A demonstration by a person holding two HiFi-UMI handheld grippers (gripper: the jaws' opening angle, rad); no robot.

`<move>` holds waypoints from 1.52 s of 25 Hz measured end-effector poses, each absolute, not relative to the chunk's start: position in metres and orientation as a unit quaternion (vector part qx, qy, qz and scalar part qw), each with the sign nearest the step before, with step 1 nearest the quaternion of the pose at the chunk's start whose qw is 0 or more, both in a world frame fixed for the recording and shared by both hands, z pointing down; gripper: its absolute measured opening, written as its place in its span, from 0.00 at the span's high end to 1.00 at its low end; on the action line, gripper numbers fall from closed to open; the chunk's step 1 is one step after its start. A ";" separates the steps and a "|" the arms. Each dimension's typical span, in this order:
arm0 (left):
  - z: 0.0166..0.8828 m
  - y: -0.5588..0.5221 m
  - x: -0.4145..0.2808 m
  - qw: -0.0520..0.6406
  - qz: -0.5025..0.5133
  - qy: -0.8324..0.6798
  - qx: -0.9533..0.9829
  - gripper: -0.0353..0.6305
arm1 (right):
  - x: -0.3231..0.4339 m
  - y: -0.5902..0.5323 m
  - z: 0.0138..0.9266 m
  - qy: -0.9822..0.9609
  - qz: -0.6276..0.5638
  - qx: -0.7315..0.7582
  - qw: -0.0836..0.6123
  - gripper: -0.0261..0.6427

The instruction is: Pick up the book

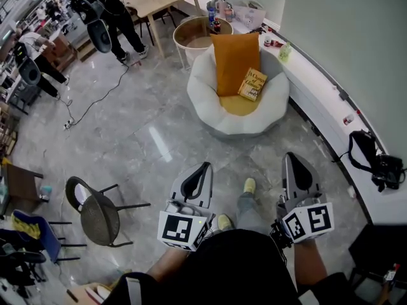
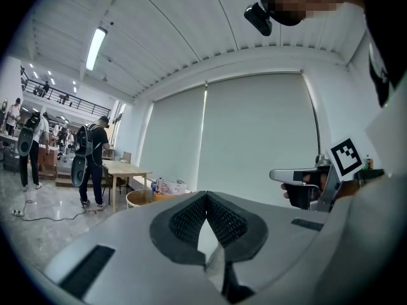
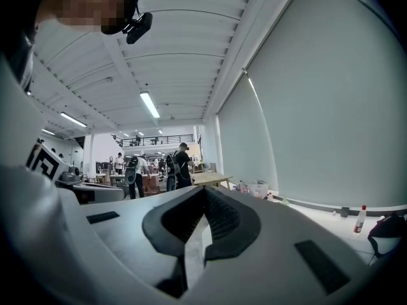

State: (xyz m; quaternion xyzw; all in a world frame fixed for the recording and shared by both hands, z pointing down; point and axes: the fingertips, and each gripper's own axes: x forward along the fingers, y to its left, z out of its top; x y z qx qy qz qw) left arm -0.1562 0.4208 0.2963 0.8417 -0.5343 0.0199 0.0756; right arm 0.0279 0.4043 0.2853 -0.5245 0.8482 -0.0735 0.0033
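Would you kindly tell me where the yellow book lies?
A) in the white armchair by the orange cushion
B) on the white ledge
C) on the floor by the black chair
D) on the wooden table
A: the yellow book rests in the white armchair, beside the orange cushion.

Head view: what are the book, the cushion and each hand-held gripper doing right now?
Orange cushion: upright against the back of the white armchair.
Book: closed, propped against the orange cushion, not held.
Left hand-held gripper: shut, empty.
Right hand-held gripper: shut, empty.
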 end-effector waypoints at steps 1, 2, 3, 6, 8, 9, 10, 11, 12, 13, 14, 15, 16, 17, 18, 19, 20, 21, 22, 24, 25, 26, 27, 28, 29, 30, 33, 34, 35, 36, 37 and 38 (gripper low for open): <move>0.297 0.416 -0.156 0.075 0.024 -0.536 0.841 0.94 | 0.029 0.399 0.286 0.848 -0.074 -0.524 0.005 0.94; 0.299 0.410 -0.156 0.074 0.029 -0.537 0.840 0.94 | 0.031 0.393 0.286 0.848 -0.074 -0.525 0.007 0.94; 0.300 0.404 -0.155 0.073 0.033 -0.537 0.840 0.94 | 0.034 0.387 0.286 0.848 -0.074 -0.525 0.008 0.94; 0.296 0.381 -0.148 0.070 0.028 -0.535 0.842 0.94 | 0.040 0.366 0.286 0.847 -0.073 -0.526 0.011 0.94; 0.294 0.365 -0.143 0.069 0.025 -0.533 0.843 0.94 | 0.045 0.350 0.287 0.846 -0.074 -0.528 0.011 0.94; 0.294 0.358 -0.140 0.069 0.027 -0.532 0.844 0.94 | 0.048 0.343 0.287 0.845 -0.076 -0.529 0.011 0.94; 0.295 0.350 -0.138 0.070 0.030 -0.532 0.843 0.94 | 0.052 0.335 0.288 0.844 -0.077 -0.531 0.011 0.94; 0.296 0.341 -0.136 0.071 0.036 -0.534 0.842 0.94 | 0.055 0.326 0.288 0.843 -0.078 -0.532 0.012 0.94; 0.296 0.332 -0.135 0.071 0.043 -0.536 0.840 0.94 | 0.059 0.318 0.288 0.843 -0.077 -0.532 0.013 0.94; 0.296 0.323 -0.133 0.069 0.048 -0.537 0.839 0.94 | 0.062 0.309 0.288 0.842 -0.077 -0.533 0.013 0.94; 0.296 0.315 -0.131 0.067 0.049 -0.537 0.840 0.94 | 0.065 0.300 0.287 0.842 -0.077 -0.534 0.014 0.94; 0.294 0.307 -0.128 0.067 0.046 -0.535 0.841 0.94 | 0.067 0.292 0.287 0.842 -0.078 -0.534 0.013 0.94; 0.293 0.300 -0.125 0.068 0.040 -0.534 0.842 0.94 | 0.069 0.284 0.286 0.842 -0.078 -0.533 0.012 0.94; 0.292 0.293 -0.121 0.069 0.035 -0.532 0.843 0.94 | 0.071 0.276 0.285 0.843 -0.078 -0.532 0.011 0.94; 0.291 0.287 -0.118 0.069 0.034 -0.531 0.844 0.94 | 0.074 0.270 0.284 0.844 -0.078 -0.531 0.011 0.94; 0.291 0.281 -0.115 0.069 0.034 -0.530 0.844 0.94 | 0.076 0.263 0.283 0.844 -0.078 -0.530 0.012 0.94; 0.291 0.275 -0.112 0.070 0.036 -0.529 0.845 0.94 | 0.079 0.257 0.283 0.844 -0.077 -0.530 0.012 0.94; 0.292 0.270 -0.109 0.070 0.037 -0.529 0.845 0.94 | 0.081 0.252 0.282 0.845 -0.078 -0.529 0.013 0.94; 0.292 0.264 -0.105 0.071 0.038 -0.529 0.845 0.94 | 0.084 0.246 0.283 0.845 -0.078 -0.528 0.012 0.94; 0.293 0.253 -0.098 0.075 0.039 -0.530 0.844 0.94 | 0.089 0.234 0.284 0.847 -0.081 -0.525 0.012 0.94; 0.294 0.248 -0.094 0.077 0.041 -0.530 0.844 0.94 | 0.093 0.229 0.285 0.848 -0.083 -0.524 0.013 0.94; 0.295 0.243 -0.091 0.078 0.045 -0.531 0.843 0.94 | 0.097 0.224 0.285 0.849 -0.084 -0.522 0.014 0.94; 0.295 0.238 -0.087 0.078 0.050 -0.533 0.841 0.94 | 0.101 0.219 0.286 0.849 -0.086 -0.521 0.015 0.94; 0.294 0.233 -0.084 0.077 0.051 -0.535 0.840 0.94 | 0.105 0.214 0.286 0.850 -0.087 -0.519 0.016 0.94; 0.292 0.228 -0.080 0.075 0.048 -0.536 0.840 0.94 | 0.109 0.208 0.285 0.851 -0.087 -0.518 0.018 0.94; 0.290 0.224 -0.076 0.072 0.044 -0.536 0.840 0.94 | 0.112 0.203 0.285 0.851 -0.087 -0.517 0.019 0.94; 0.287 0.213 -0.067 0.066 0.044 -0.539 0.839 0.94 | 0.120 0.191 0.283 0.854 -0.086 -0.512 0.024 0.94; 0.287 0.210 -0.063 0.064 0.044 -0.540 0.838 0.94 | 0.122 0.187 0.284 0.856 -0.086 -0.510 0.025 0.94; 0.286 0.207 -0.060 0.063 0.044 -0.540 0.838 0.94 | 0.125 0.183 0.284 0.856 -0.085 -0.509 0.027 0.94; 0.286 0.204 -0.056 0.061 0.043 -0.541 0.838 0.94 | 0.127 0.180 0.284 0.857 -0.084 -0.508 0.028 0.94; 0.286 0.201 -0.053 0.060 0.043 -0.540 0.838 0.94 | 0.130 0.178 0.284 0.857 -0.084 -0.507 0.030 0.94; 0.287 0.200 -0.050 0.060 0.043 -0.540 0.838 0.94 | 0.133 0.176 0.284 0.857 -0.082 -0.508 0.031 0.94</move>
